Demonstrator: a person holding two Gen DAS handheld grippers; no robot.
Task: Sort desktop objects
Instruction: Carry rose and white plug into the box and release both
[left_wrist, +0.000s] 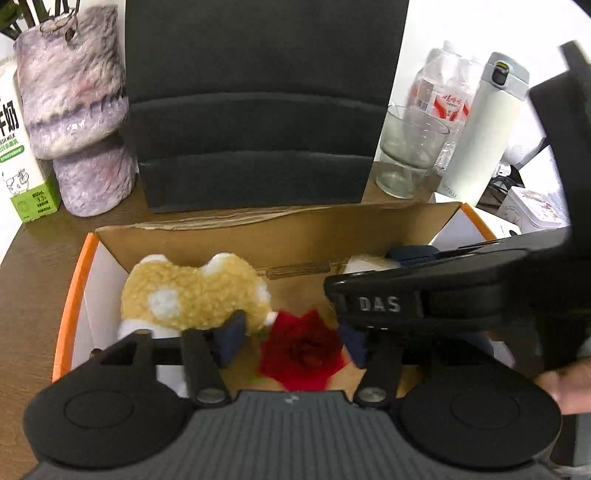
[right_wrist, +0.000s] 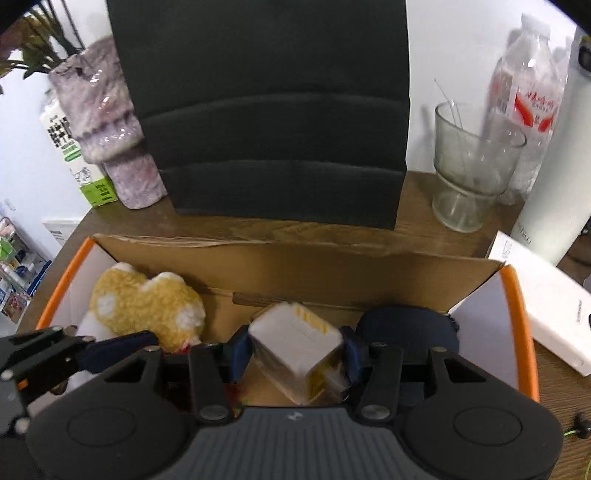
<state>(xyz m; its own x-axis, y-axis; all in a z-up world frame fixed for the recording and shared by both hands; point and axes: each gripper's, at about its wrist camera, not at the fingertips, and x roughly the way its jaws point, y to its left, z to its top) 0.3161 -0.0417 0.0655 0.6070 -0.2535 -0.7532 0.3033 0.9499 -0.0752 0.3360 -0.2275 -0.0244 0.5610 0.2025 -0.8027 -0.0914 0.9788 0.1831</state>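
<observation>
Over the orange-rimmed cardboard box (right_wrist: 517, 295), the right gripper (right_wrist: 295, 350) is clamped by both pads on a small white-and-yellow carton (right_wrist: 291, 343), light and crushable, best gripped on its flat sides. Beside it, the left gripper (left_wrist: 291, 339) stands open and empty over a soft red fabric flower (left_wrist: 301, 349) lying near the plush toy (left_wrist: 192, 291), a flimsy thing to pinch at its centre.

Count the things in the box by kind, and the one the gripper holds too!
Plush: 1
Flower: 1
Pouch: 1
Carton: 1, held by the right gripper
Total: 4
</observation>
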